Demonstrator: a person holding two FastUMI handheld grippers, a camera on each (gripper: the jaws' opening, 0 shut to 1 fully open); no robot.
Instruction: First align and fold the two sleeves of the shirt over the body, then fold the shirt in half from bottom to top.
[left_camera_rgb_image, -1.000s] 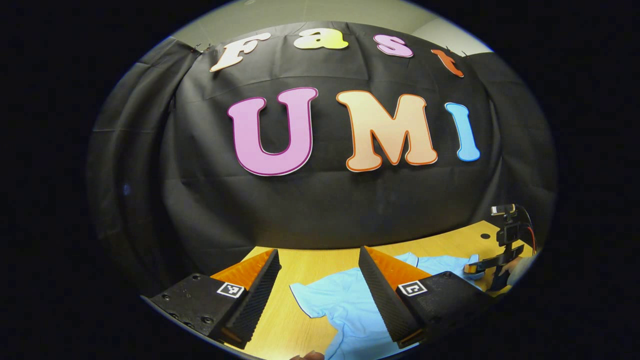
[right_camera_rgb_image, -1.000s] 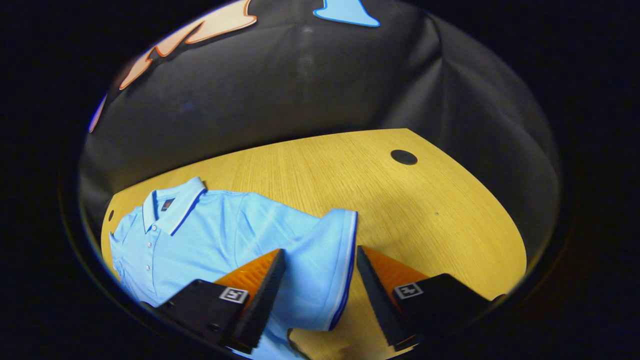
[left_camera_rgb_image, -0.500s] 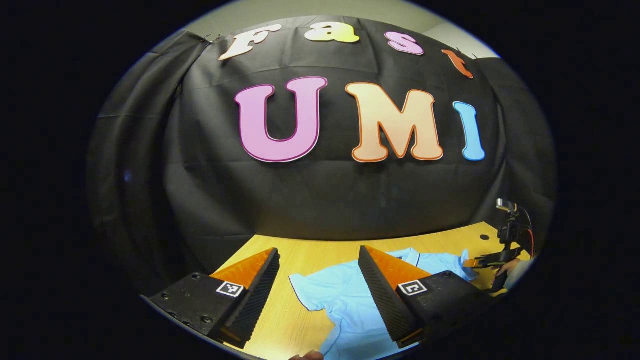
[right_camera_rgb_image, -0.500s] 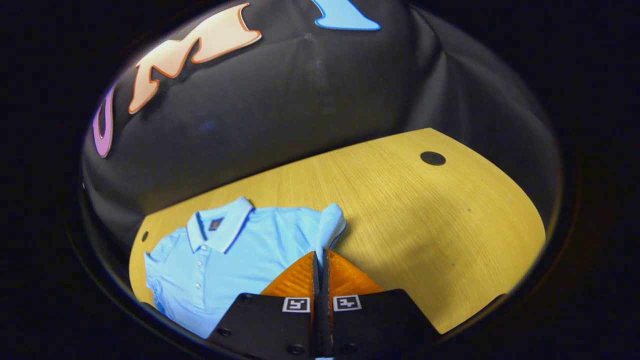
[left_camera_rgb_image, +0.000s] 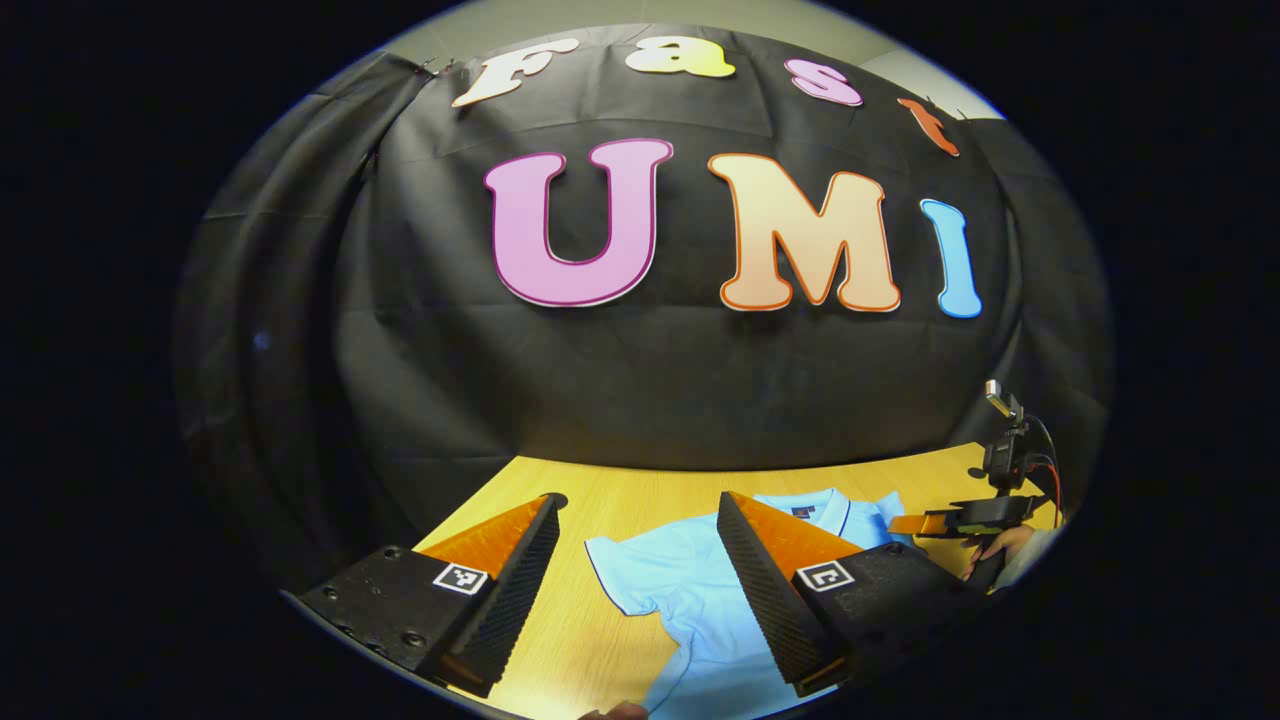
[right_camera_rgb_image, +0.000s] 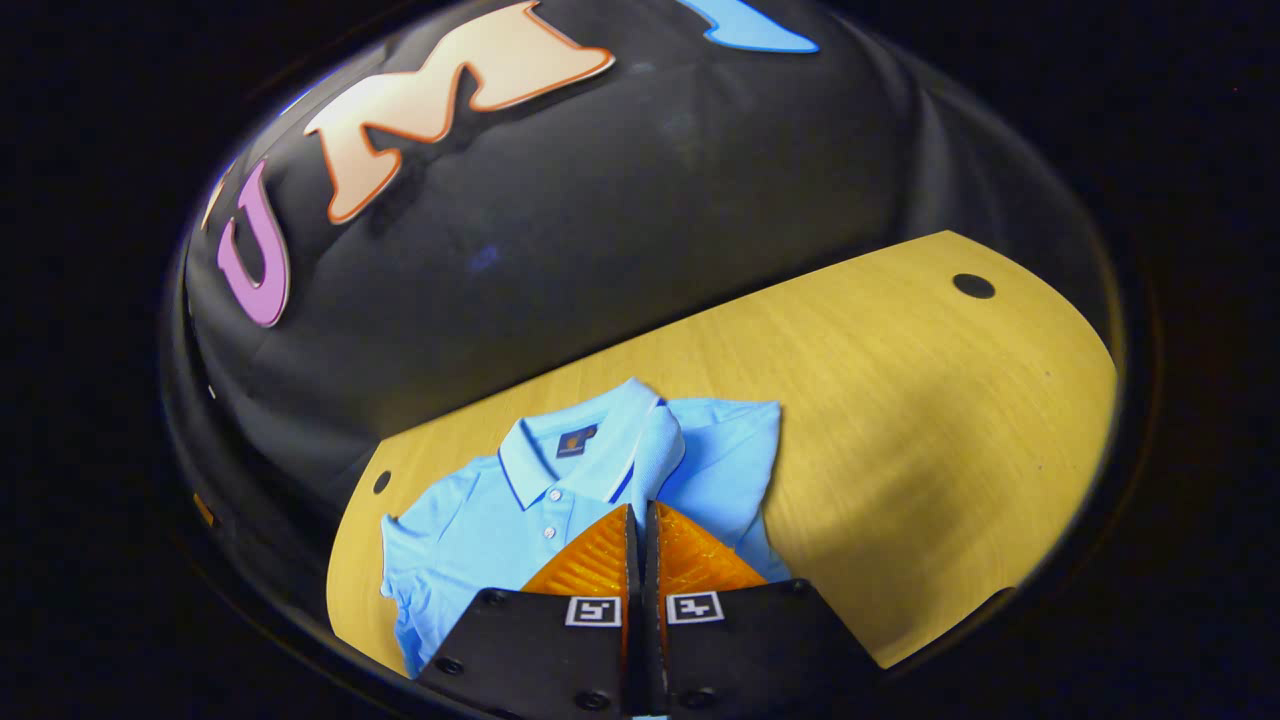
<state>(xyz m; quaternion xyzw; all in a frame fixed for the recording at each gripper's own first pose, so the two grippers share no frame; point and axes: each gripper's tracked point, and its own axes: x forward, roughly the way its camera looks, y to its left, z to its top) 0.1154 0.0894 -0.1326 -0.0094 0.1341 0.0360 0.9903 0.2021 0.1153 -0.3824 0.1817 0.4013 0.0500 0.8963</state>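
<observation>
A light blue polo shirt (right_camera_rgb_image: 480, 520) lies face up on the wooden table (right_camera_rgb_image: 900, 400), collar toward the booth wall. My right gripper (right_camera_rgb_image: 640, 515) is shut on one sleeve (right_camera_rgb_image: 655, 455) and holds it lifted over the shirt's chest, beside the collar. In the left gripper view the shirt (left_camera_rgb_image: 680, 590) spreads between and under my fingers. My left gripper (left_camera_rgb_image: 640, 520) is open above the other sleeve (left_camera_rgb_image: 615, 560), which lies flat. The right gripper (left_camera_rgb_image: 915, 524) also shows far right in that view, held by a hand (left_camera_rgb_image: 1000, 545).
The table (left_camera_rgb_image: 600, 650) has a round dark hole (right_camera_rgb_image: 973, 286) at its far right corner and a small one (right_camera_rgb_image: 381, 482) near the shirt's left shoulder. Black cloth walls the back. A fingertip (left_camera_rgb_image: 615, 712) shows at the bottom edge of the left gripper view.
My right gripper closed on the sleeve, then lifted and carried it inward over the shirt's body. My left gripper stayed open and tilted down slightly.
</observation>
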